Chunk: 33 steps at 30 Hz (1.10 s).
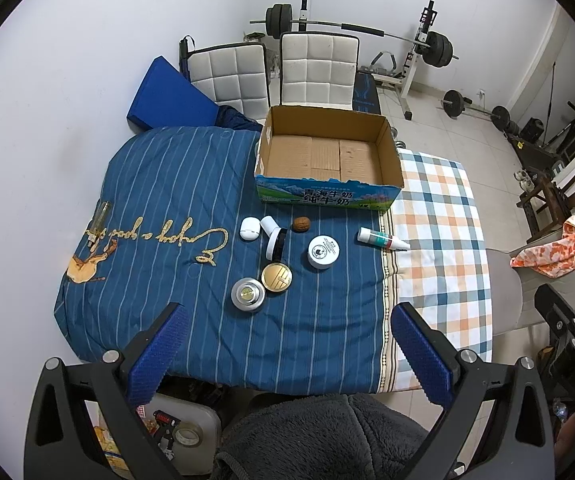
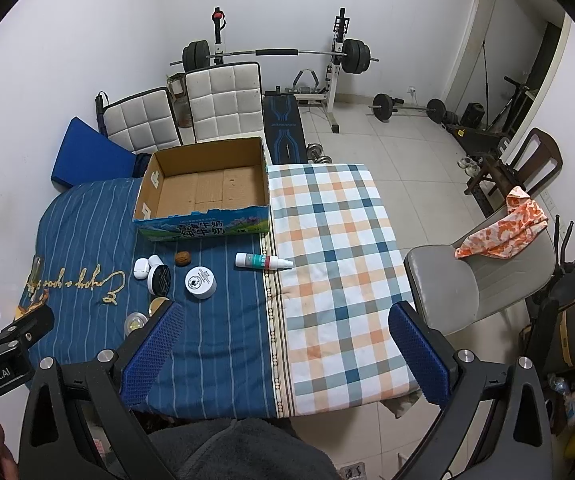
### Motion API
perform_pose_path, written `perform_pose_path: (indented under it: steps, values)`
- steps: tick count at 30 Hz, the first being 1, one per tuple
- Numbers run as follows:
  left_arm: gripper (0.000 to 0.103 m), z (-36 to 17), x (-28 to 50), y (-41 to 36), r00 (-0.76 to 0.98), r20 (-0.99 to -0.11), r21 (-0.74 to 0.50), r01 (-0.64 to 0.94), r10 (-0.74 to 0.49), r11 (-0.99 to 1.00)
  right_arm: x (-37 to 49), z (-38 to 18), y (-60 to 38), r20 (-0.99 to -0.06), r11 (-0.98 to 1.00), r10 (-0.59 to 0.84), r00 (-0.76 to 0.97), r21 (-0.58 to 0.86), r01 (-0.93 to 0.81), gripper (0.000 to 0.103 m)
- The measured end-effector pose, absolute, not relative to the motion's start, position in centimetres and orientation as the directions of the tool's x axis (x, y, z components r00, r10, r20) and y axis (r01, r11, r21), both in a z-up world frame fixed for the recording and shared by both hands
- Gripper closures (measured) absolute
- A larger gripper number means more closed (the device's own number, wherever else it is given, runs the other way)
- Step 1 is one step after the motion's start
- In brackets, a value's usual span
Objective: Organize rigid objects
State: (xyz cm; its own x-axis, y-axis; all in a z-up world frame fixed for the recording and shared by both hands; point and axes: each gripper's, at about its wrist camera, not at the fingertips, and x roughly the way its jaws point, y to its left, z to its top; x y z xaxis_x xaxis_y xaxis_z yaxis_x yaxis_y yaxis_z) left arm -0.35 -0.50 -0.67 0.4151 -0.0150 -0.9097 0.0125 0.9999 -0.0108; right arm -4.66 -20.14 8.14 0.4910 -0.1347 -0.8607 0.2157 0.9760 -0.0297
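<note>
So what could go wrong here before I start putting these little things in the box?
The walnut is round and may roll off the soft quilt if nudged. The gold tin touches the silver tin, so grabbing one could shift the other. The spray bottle lies flat and may slip between the fingers.

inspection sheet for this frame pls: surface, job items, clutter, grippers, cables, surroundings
Surface: blue striped quilt beside a checked cloth.
Job's things: cardboard box open, nothing inside; walnut, white jar, spray bottle, gold tin, silver tin, white case and brush lie in front of it.
Clutter: glass bottle at the quilt's left edge.
Grippers: left gripper and right gripper open, holding nothing.
Cables: nothing seen.
Surroundings: barbell rack, white chairs, grey chair.
</note>
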Motion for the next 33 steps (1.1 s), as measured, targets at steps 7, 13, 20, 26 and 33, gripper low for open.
perform_pose_path:
  steps: [7,13,20,26,33]
  values:
    - [0.0,-4.2,3.3,-0.1,0.373,-0.928,0.022,0.007,0.018,1.0,-2.2,5.4,-20.9,-0.887,0.975,-0.094,0.452,0.009,0.22,0.0]
    - [0.0,-11.0,8.7,1.0,0.285,-0.955,0.09,-0.005,0.087,0.996,3.6,-2.1,-21.7,-0.947,0.977,-0.017,0.321,0.053,0.206,0.0]
    - [0.0,-23.1,16.1,2.7,0.123,-0.979,0.162,-0.022,0.164,0.986,11.3,-15.5,-19.3,-0.982,0.985,0.09,0.165,0.113,0.133,0.0]
    - [0.0,-30.5,21.3,4.7,0.042,-0.983,0.176,-0.042,0.178,0.983,16.8,-26.5,-13.0,-0.987,0.988,0.151,0.051,0.152,0.03,0.005]
    - [0.0,-34.5,23.7,6.3,-0.032,-0.994,0.107,-0.081,0.104,0.991,20.1,-34.3,-7.7,-0.983,0.985,0.17,-0.066,0.17,0.009,0.011]
